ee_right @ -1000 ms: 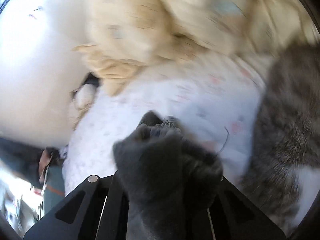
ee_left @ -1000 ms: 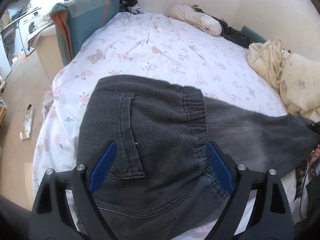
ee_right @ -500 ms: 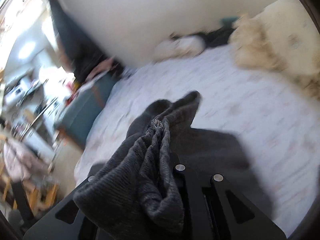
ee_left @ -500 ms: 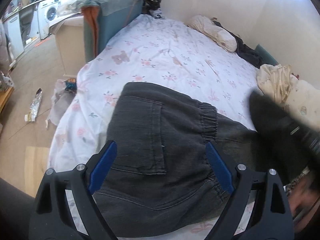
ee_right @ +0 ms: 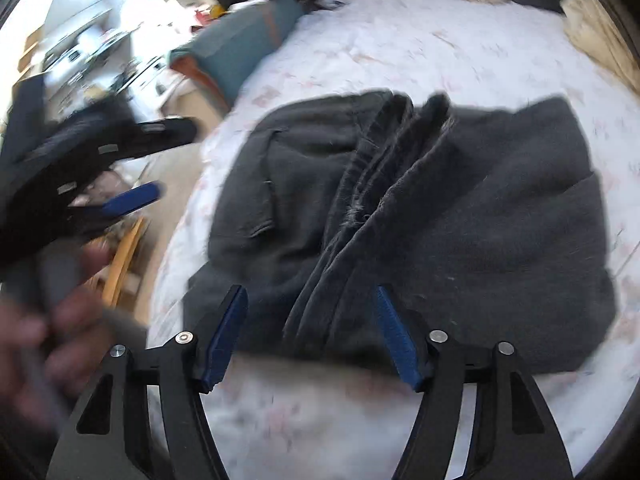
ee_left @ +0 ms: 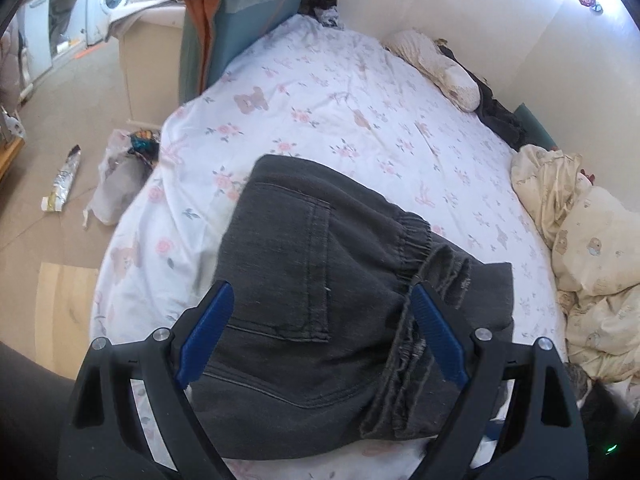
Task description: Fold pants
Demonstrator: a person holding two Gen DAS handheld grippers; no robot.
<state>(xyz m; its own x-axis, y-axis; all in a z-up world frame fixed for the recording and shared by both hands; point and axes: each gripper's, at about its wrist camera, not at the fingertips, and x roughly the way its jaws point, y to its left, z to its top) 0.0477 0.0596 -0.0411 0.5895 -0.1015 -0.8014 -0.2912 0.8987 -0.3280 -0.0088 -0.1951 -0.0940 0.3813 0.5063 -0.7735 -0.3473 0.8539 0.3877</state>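
Observation:
Dark grey pants (ee_left: 304,280) lie folded on the flowered bed sheet (ee_left: 320,112), back pocket up. The leg hems (ee_left: 448,276) rest across the elastic waistband. My left gripper (ee_left: 320,288) hovers open over the pocket and holds nothing. In the right wrist view the pants (ee_right: 480,220) fill the middle, and the frayed hems (ee_right: 384,160) run away from my right gripper (ee_right: 310,292). Its jaws are opening; the hem cloth lies between the blue pads, which do not press on it. The left gripper (ee_right: 128,200) shows blurred at the left, with a hand (ee_right: 48,320) below it.
A cream duvet (ee_left: 592,264) is heaped at the right, with grey cat fur (ee_left: 578,380) just below it. A pillow (ee_left: 436,64) lies by the far wall. A teal cushion (ee_left: 240,20) stands at the bed's far left corner. Litter (ee_left: 60,180) lies on the floor past the bed's left edge.
My right gripper swung the pant legs from the right side over onto the waistband, then opened off the hems. The left gripper drifted a little and stayed open.

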